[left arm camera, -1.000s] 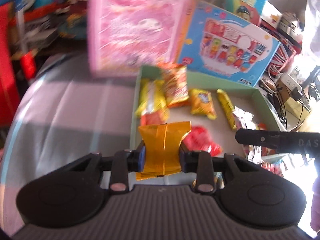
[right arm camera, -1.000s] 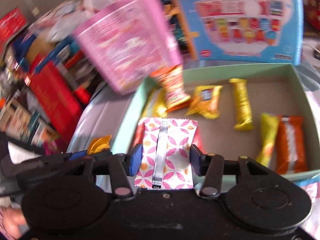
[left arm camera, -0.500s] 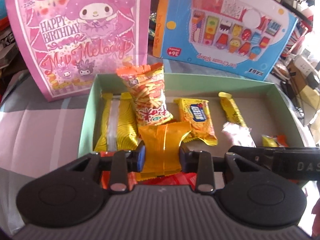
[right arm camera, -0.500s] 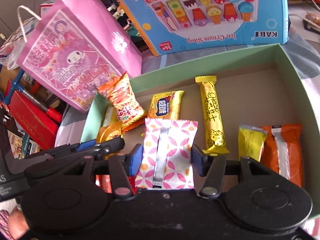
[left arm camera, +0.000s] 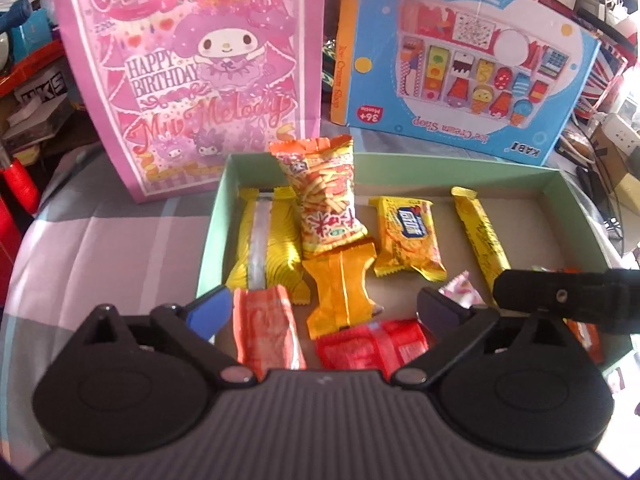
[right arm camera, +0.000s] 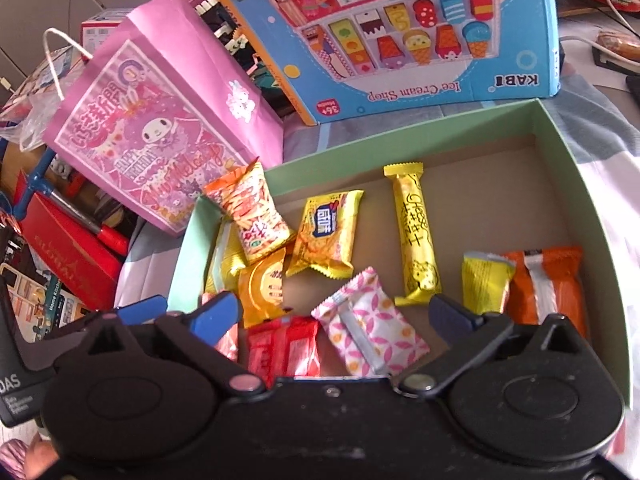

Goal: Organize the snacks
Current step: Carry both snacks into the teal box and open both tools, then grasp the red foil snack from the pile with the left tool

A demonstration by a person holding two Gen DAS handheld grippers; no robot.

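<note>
A shallow green box [right arm camera: 576, 168] with a brown cardboard floor sits open on the checked cloth of the surface [left arm camera: 120, 240] and holds all the snacks. Along its far left side a yellow packet with a silver seam [left arm camera: 260, 248] lies flat, and an orange packet of stick crisps [left arm camera: 326, 196] leans over it against the back wall. Beside that lie a small yellow biscuit packet [right arm camera: 326, 232] and a long yellow cheese bar [right arm camera: 416, 236]. At the right of the box a short yellow packet [right arm camera: 484, 280] lies just beside an orange packet with a silver seam [right arm camera: 548, 284].

The left hand-held gripper [left arm camera: 322, 308] hangs over the near left corner, its jaws opening wide; the golden-orange packet [left arm camera: 342, 288] lies loose on the box floor between them, touching neither pad. A pale orange-red packet [left arm camera: 266, 328] and a red packet [left arm camera: 374, 344] lie nearest it. The right hand-held gripper [right arm camera: 336, 316] is likewise opening wide, and the pink-and-white flowered packet [right arm camera: 370, 324] lies tilted on the floor between its jaws, free of the pads.

Behind the box stand a pink birthday gift bag [left arm camera: 192, 76] and a blue toy ice cream shop box [left arm camera: 460, 68], both outside it.
</note>
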